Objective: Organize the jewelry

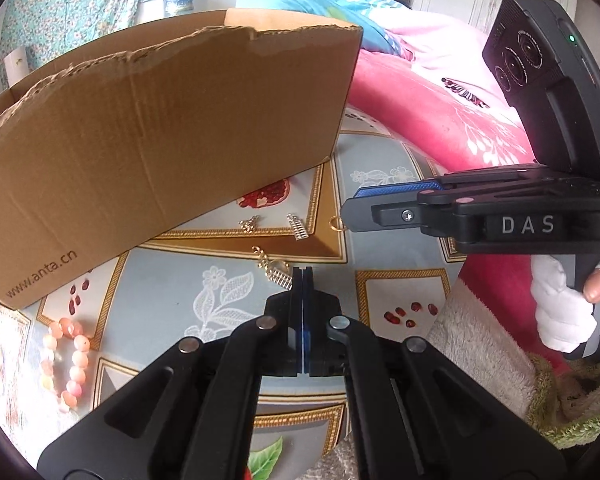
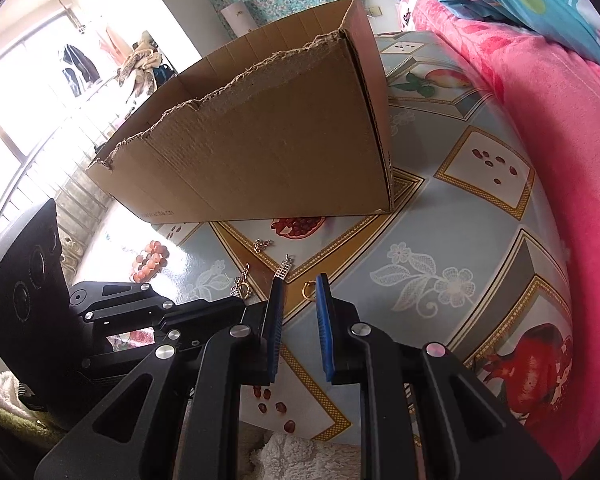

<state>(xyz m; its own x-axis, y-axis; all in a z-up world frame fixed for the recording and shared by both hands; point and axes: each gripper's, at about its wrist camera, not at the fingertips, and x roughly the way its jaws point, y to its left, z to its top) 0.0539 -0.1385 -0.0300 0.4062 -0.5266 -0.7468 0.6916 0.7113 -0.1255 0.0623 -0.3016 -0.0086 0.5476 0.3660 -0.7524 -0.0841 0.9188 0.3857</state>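
1. On the patterned tablecloth (image 2: 480, 240), near the cardboard box (image 1: 160, 140), lie small silver earrings (image 1: 296, 226), a gold ring (image 2: 309, 290) and a pink bead bracelet (image 1: 70, 364).
2. Left gripper (image 1: 302, 276): jaws pressed together, tips touching a silver comb-shaped earring (image 1: 280, 276); whether they pinch it is unclear.
3. Right gripper (image 2: 300, 288): jaws slightly spread, empty, the ring just beyond the tips.
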